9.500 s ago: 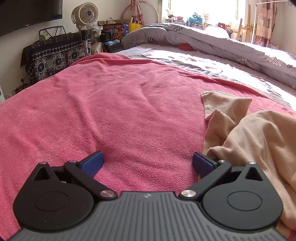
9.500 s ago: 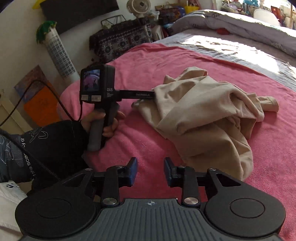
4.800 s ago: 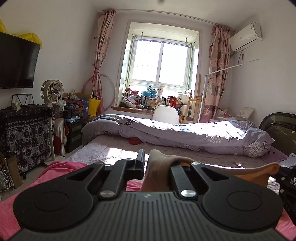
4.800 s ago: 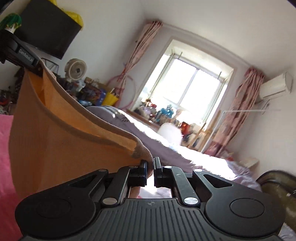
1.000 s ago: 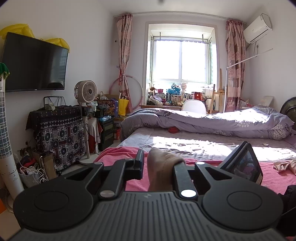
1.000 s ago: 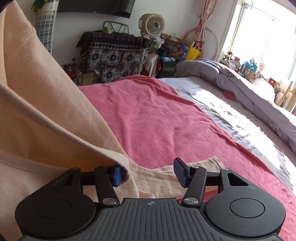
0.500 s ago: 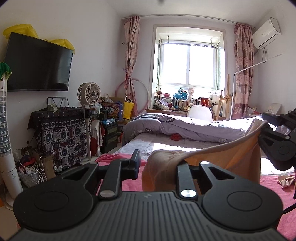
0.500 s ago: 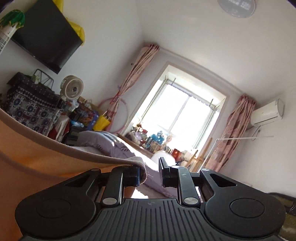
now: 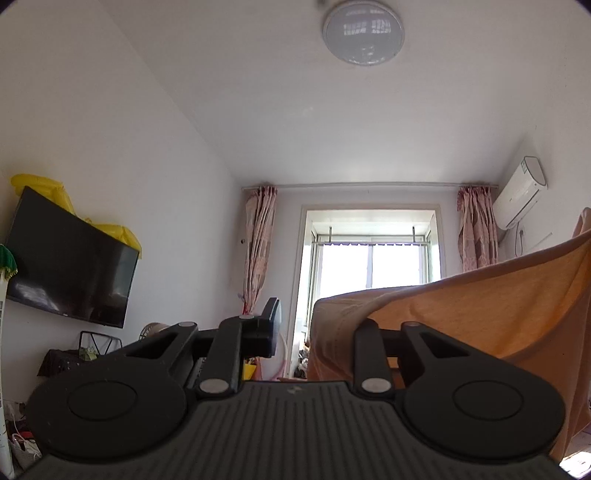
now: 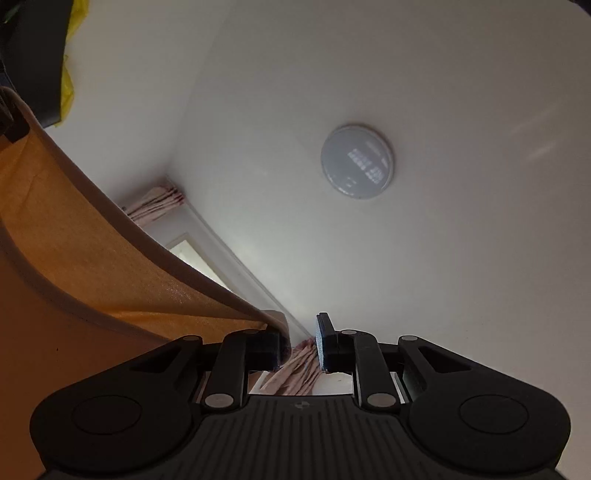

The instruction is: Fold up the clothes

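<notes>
I have both grippers tipped up toward the ceiling light (image 9: 364,32). The beige garment (image 9: 480,314) hangs in the air between them, its top edge running left to right as the long axis, body drooping below. My left gripper (image 9: 314,332) shows a gap, cloth draped over its right finger; whether it pinches, I cannot tell. My right gripper (image 10: 301,341) stands slightly parted, cloth (image 10: 92,266) over its left finger.

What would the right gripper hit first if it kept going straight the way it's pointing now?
Probably nothing nearby: the right gripper points steeply upward, so the line ahead looks free until the white ceiling, below the round ceiling light. The beige garment hangs off to the left side, out of that line.
</notes>
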The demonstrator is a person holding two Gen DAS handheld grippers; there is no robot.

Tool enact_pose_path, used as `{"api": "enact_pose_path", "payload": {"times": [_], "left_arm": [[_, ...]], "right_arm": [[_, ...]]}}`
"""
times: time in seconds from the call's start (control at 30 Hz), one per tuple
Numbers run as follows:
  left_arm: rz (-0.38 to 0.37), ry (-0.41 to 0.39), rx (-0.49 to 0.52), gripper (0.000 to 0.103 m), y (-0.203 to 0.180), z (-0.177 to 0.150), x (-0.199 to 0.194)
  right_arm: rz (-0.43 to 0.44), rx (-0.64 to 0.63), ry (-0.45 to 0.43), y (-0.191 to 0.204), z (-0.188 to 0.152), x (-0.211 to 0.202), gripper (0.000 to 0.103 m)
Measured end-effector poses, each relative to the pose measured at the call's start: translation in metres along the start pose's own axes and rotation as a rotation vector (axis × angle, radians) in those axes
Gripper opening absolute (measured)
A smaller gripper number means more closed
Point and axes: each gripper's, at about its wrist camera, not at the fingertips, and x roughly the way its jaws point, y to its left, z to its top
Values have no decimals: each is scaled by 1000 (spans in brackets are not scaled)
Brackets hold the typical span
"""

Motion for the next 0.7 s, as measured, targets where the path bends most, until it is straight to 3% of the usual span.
{"api": "enact_pose_path", "payload": {"times": [0.27, 0.43, 0.63, 0.67, 0.7], "left_arm": [[25, -203, 5, 40, -13, 69, -47], [46, -235, 60, 40, -21, 77, -68], [82, -295, 107, 41, -25, 64, -95], [98, -315, 125, 48, -28, 60, -97], [120, -278, 164, 50, -36, 58, -86]], "right_arm": [[-179, 44, -82, -82, 15, -15, 20], [-152, 79, -37, -100, 2, -27, 20], [-170, 98, -67, -102, -21, -49, 20], [-162, 98, -48, -99, -28, -46, 21], [-131, 71, 16, -93, -36, -34, 21]]}}
